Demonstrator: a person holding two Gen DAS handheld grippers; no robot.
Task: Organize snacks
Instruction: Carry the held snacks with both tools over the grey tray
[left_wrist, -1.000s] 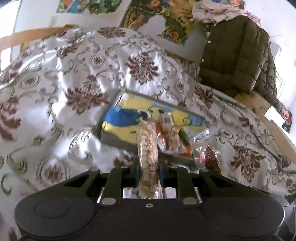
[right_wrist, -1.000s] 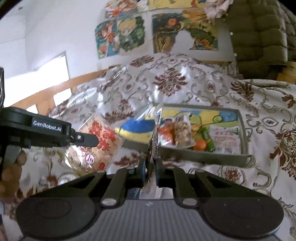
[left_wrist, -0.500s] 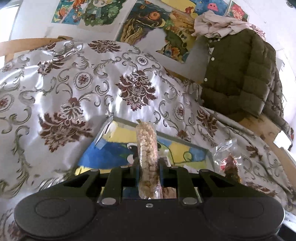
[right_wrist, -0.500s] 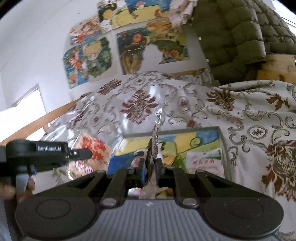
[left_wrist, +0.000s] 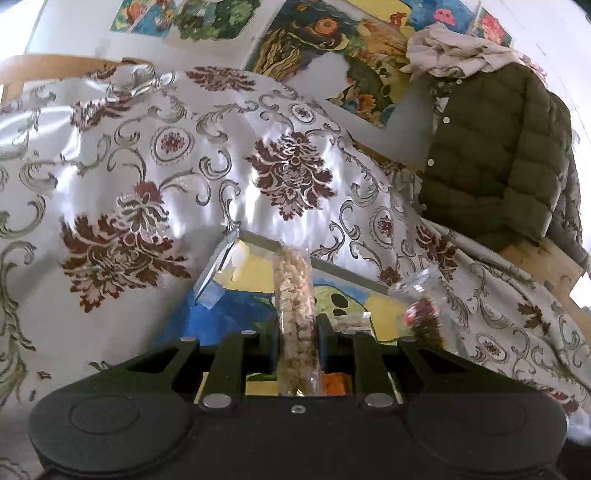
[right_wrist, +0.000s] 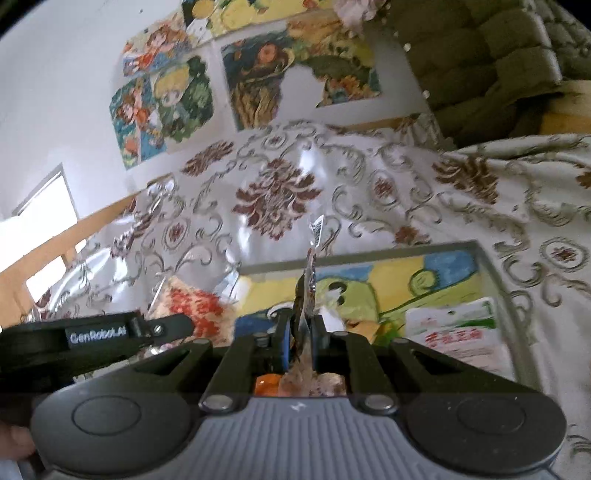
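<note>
Left wrist view: left gripper (left_wrist: 297, 334) is clamped on a clear packet of puffed snacks (left_wrist: 295, 314), held edge-on and sticking up from btwn the fingers at lower centre of frame. Behind it, mid-frame, sits the tray (left_wrist: 258, 240), a shallow box w/ a grey rim and a blue/yellow/green cartoon floor, on the floral cloth (left_wrist: 184, 166). At centre right, a second clear packet w/ red and dark contents (left_wrist: 423, 317) hangs over the tray's right part. An olive quilted jacket (left_wrist: 495, 155) fills the upper right; posters on the wall along the top.

Right wrist view: right gripper (right_wrist: 300, 328) is pinched shut on the thin sealed edge of that clear packet (right_wrist: 308, 295), whose crimped top rises to mid-frame. Tray rim (right_wrist: 369, 254) runs across centre right; a white packet w/ green and red print (right_wrist: 458, 332) lies in the tray's right part. Orange and pale snack bits show just under the fingers, approx lower centre; can't tell if they lie in the tray or belong to the held bag. Left gripper's arm crosses at lower left, w/ its red-printed bag (right_wrist: 192, 306) beside it.

Step in hand, I judge: both hands carrying packets over the tray, ready to place. Next move prob needs lowering each into a free patch, left one onto the blue floor area, then releasing w/o dragging the thin film or knocking the packets already inside.
</note>
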